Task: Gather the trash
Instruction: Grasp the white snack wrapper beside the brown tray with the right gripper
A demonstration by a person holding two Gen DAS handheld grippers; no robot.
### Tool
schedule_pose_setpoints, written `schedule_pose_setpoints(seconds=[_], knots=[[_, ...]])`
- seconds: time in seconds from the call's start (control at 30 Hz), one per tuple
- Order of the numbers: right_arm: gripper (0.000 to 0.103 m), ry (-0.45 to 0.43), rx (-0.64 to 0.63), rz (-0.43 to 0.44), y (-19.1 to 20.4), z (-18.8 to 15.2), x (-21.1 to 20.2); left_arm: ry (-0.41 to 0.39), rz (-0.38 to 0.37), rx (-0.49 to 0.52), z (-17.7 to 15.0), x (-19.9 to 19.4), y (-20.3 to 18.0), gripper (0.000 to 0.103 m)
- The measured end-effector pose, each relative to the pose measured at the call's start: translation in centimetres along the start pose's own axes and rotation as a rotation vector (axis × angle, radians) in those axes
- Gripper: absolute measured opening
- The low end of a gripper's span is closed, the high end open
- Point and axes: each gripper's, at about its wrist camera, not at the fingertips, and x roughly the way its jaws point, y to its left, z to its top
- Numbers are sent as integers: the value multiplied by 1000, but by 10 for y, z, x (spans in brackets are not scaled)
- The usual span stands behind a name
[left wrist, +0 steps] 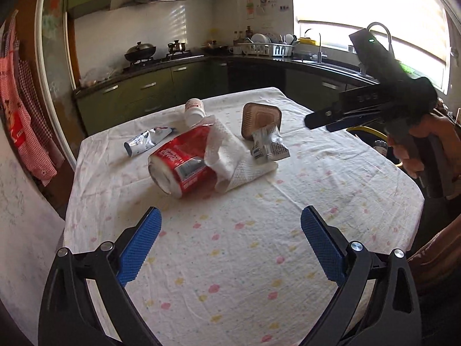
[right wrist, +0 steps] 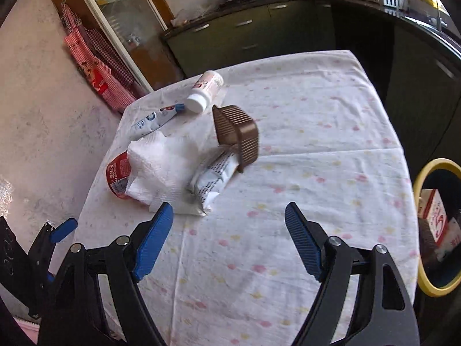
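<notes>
Nearest the lens in the left wrist view, the left claw (left wrist: 230, 245) stands spread wide with blue ribbed pads and nothing between them, poised over a bare stretch of the tabletop (left wrist: 259, 259), which is covered by a white cloth with pastel spots. The right claw (right wrist: 229, 242) is likewise parted and empty, pointing down at the same cloth from the other side. All the trash lies in one cluster toward the far left part of the tabletop, apart from both claws. Count: one crushed red soda can (left wrist: 181, 164), lying on its side; one crumpled white paper towel (left wrist: 236, 155), draped against the can; one brown ribbed plastic tub (left wrist: 260, 119), tipped over; one grey-and-white printed wrapper (left wrist: 269, 145), touching the tub; one white and blue squeeze tube (left wrist: 148, 141); one small white plastic bottle with a red label (left wrist: 194, 109), on its side. A yellow-rimmed bin (right wrist: 438, 230) sits beside the tabletop on the right and already holds a red-and-white carton (right wrist: 433, 216). Judgement: the step in hand is the approach to a fresh pick, with six pieces outstanding. The next move calls for advancing a claw onto one item, probably the can or the wrapper nearest it, and closing without dragging the towel along.
</notes>
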Motion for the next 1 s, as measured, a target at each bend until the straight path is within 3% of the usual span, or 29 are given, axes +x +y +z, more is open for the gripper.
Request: schedule_pose_setpoints(seconds=[0.17, 0.43, 0.53, 0.7, 1.0], knots=[[68, 18, 43, -14, 9, 13, 32, -2, -14, -24, -7, 6, 8, 97], [66, 78, 126, 9, 10, 22, 70, 17, -42, -62, -14, 19, 17, 97], [54, 95, 153, 19, 6, 23, 79, 41, -66, -101, -17, 28, 23, 97], [27, 66, 149, 14, 8, 22, 78, 50, -111, -171, -20, 31, 33, 97], [24, -41, 82, 33, 14, 6, 29, 121, -117, -230, -23, 47, 42, 97]])
